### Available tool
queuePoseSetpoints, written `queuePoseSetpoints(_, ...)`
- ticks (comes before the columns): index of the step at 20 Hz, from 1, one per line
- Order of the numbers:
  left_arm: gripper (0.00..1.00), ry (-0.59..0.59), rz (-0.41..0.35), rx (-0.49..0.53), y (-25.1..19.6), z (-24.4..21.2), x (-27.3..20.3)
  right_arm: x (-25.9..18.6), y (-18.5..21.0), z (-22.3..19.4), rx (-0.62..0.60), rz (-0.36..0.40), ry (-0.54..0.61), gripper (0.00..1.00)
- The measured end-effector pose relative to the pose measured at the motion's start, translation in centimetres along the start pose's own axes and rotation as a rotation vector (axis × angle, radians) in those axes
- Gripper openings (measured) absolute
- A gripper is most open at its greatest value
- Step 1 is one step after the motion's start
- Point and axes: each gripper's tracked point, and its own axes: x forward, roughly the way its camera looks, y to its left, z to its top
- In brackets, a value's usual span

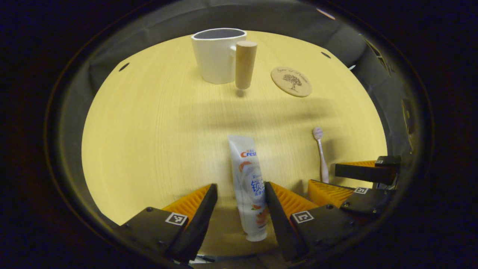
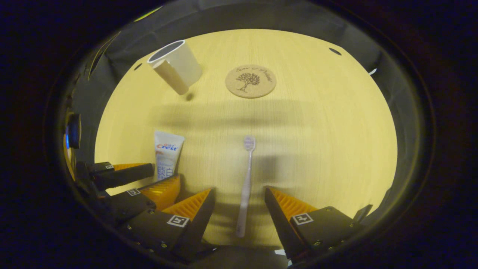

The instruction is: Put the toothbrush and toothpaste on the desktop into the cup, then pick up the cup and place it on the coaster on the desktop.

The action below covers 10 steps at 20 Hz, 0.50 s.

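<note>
A white toothpaste tube (image 1: 248, 179) lies flat on the yellow desktop (image 1: 149, 130), cap end towards me, between the fingers of my open left gripper (image 1: 241, 186). In the right gripper view a pale toothbrush (image 2: 246, 179) lies with its head pointing away, and my open right gripper (image 2: 239, 189) straddles its handle. Both grippers hang low over the table, side by side. The white cup (image 1: 214, 56) with a wooden handle stands upright at the far side. Right of it lies the round cork coaster (image 1: 291, 81), bare.
The right gripper (image 1: 345, 179) shows beside the toothbrush (image 1: 321, 157) in the left gripper view; the left gripper (image 2: 149, 179) shows over the toothpaste (image 2: 167, 153) in the right one. Cup (image 2: 179, 63) and coaster (image 2: 250, 81) stand apart. Dark cloth walls ring the table.
</note>
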Motion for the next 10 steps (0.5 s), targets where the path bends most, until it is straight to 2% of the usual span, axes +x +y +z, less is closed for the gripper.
queuePoseSetpoints(1,0.84,-0.001,0.005,0.011,0.1,0.3,0.1,0.2,-0.2,-0.3,0.0,-0.009,0.014,0.86)
queuePoseSetpoints(2,0.8,0.003,0.019,0.022,0.2,0.3,0.1,0.3,-0.6,-0.3,0.0,-0.029,0.023,0.79)
queuePoseSetpoints(3,0.75,0.007,0.023,0.032,0.3,0.2,0.1,0.5,-0.6,0.0,-0.004,-0.024,0.011,0.68)
queuePoseSetpoints(4,0.7,0.007,0.027,0.036,0.2,0.1,0.1,0.5,-0.9,0.1,-0.006,-0.036,0.013,0.67)
queuePoseSetpoints(6,0.61,0.01,0.038,0.062,0.4,0.1,0.3,0.4,-1.1,0.1,-0.008,-0.037,0.015,0.55)
queuePoseSetpoints(8,0.56,0.005,0.037,0.071,0.2,0.2,0.3,0.7,-1.7,0.1,0.005,-0.06,0.01,0.54)
queuePoseSetpoints(9,0.52,0.004,0.036,0.081,0.2,0.1,0.3,0.6,-1.5,0.2,0.012,-0.047,0.016,0.31)
queuePoseSetpoints(10,0.51,0.004,0.034,0.089,0.3,0.2,0.2,0.4,-1.6,0.1,0.008,-0.04,0.019,0.3)
